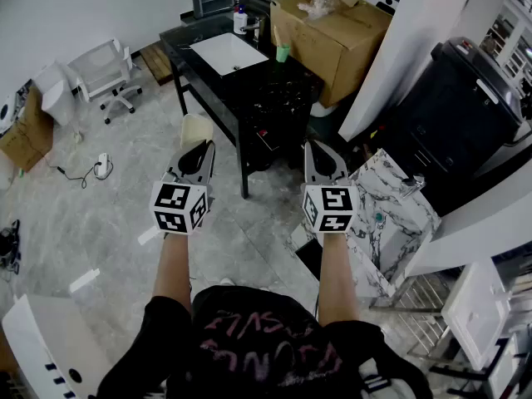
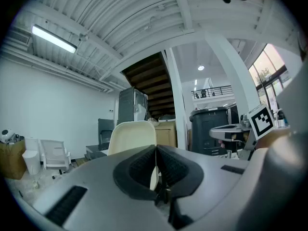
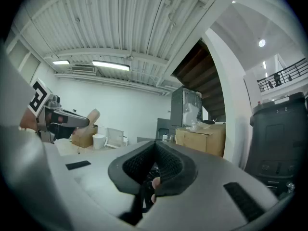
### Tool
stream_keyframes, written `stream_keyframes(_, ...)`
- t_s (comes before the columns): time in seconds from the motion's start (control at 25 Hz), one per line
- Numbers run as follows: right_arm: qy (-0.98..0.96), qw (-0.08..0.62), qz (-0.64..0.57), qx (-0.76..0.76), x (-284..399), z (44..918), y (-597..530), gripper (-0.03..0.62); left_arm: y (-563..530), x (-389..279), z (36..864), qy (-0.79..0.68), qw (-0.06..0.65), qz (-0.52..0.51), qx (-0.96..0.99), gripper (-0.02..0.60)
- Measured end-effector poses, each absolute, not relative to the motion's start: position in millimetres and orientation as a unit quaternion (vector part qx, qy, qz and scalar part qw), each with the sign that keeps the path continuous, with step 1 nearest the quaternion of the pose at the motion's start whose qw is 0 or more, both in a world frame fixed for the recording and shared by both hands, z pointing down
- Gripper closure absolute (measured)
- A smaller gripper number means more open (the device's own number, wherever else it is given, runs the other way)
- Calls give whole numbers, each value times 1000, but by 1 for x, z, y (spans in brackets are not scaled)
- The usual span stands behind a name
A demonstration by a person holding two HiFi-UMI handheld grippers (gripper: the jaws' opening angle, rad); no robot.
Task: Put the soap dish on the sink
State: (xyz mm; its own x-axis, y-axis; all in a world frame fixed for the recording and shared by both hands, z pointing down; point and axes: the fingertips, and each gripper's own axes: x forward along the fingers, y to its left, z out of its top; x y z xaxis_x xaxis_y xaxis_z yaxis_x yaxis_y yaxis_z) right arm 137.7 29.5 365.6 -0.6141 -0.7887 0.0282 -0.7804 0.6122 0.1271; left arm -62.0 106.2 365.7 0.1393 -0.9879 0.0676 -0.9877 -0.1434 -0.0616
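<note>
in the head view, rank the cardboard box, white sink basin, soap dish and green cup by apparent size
1. cardboard box
2. white sink basin
3. soap dish, partly hidden by the left gripper, nearer the camera: less sure
4. green cup

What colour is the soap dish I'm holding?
The soap dish is plain cream; best in left gripper view.

Cream soap dish (image 2: 132, 134), clamped in L gripper (image 2: 155, 150)

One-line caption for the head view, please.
Left gripper holds a cream soap dish, short of the white sink ahead; right gripper shut and empty.
</note>
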Motion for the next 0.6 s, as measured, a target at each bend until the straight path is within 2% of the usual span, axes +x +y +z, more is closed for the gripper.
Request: stream_keyframes(0.6, -898, 44, -60, 435, 114, 366, 25, 589, 99, -83, 374, 649, -8, -43, -759, 560)
